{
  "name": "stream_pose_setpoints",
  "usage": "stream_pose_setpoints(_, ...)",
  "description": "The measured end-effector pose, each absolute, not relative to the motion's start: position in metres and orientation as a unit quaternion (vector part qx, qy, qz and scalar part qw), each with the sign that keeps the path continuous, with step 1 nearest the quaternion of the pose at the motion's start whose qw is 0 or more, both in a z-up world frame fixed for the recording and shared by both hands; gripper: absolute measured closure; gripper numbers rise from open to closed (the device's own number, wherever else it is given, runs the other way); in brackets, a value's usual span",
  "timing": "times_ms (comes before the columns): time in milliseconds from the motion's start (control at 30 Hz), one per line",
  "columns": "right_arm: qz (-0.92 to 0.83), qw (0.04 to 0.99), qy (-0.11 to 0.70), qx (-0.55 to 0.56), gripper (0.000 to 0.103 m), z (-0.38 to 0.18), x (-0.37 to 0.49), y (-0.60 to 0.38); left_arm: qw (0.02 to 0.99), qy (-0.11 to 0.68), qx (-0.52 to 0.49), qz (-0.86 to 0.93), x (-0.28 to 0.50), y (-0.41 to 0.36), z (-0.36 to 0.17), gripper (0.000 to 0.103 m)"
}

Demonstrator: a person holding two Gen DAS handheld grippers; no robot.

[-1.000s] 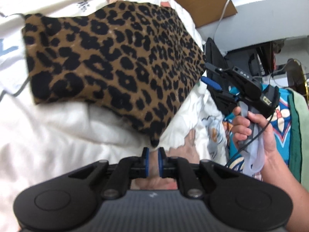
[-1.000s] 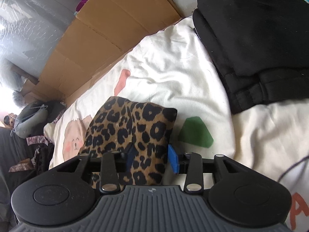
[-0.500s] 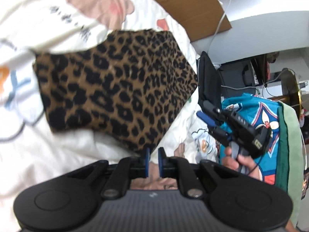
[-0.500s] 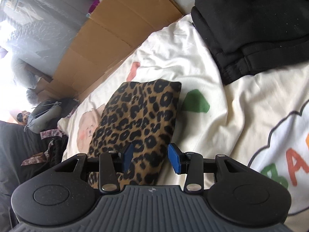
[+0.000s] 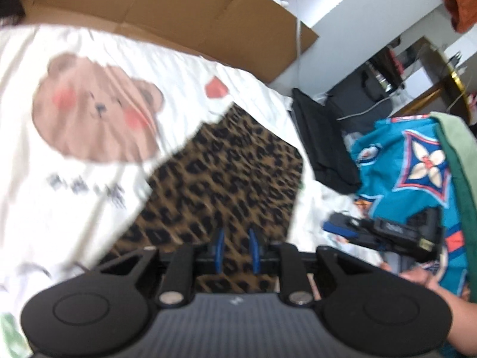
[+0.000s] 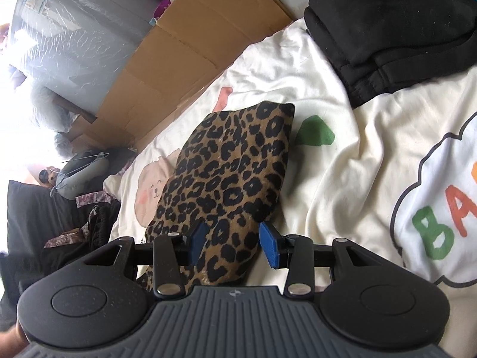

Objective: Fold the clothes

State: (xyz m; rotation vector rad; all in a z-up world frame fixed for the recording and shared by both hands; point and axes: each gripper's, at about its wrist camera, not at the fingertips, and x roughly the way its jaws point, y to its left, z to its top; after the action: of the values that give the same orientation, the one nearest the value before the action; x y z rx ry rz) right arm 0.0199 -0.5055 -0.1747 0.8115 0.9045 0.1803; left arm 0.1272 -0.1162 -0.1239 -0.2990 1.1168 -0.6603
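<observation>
A folded leopard-print garment [image 6: 232,173] lies flat on the white cartoon-print bedsheet [image 6: 342,179]. It also shows in the left wrist view [image 5: 220,185], blurred. My left gripper [image 5: 236,249] hangs over the garment's near edge, its blue pads a small gap apart with nothing between them. My right gripper [image 6: 235,243] is open, its blue pads astride the garment's near end without clamping it. The right gripper also shows in the left wrist view [image 5: 342,229] at the right, held by a hand.
A folded black garment [image 6: 387,24] lies at the sheet's far right. Flattened cardboard [image 6: 190,47] lines the far edge of the bed. A teal patterned cloth [image 5: 411,173] and a green cloth [image 5: 459,161] lie to the right. The sheet has a bear print [image 5: 95,110].
My left gripper let go of the garment's corner and its pads parted slightly. The garment dropped flat onto the sheet. My right gripper stayed open and drew back a little.
</observation>
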Motion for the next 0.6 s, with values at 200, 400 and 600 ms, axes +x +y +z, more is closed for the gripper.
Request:
stream_pose_setpoints(200,0.084,0.816,0.420,0.388,0.051,-0.180,0.019,-0.499,0.788,0.527,-0.052,-0.316,0.173,-0.130,-0.107,0.056)
stream_pose_setpoints(400,0.067,0.808,0.423,0.404,0.049,-0.193,0.021,-0.497,0.784,0.520,-0.022,-0.339,0.211,-0.158,-0.124,0.054)
stream_pose_setpoints(600,0.061,0.803,0.435,0.402,0.046,-0.200,0.029,-0.498,0.803,0.495,-0.031,-0.330,0.236,-0.173,-0.144,0.045)
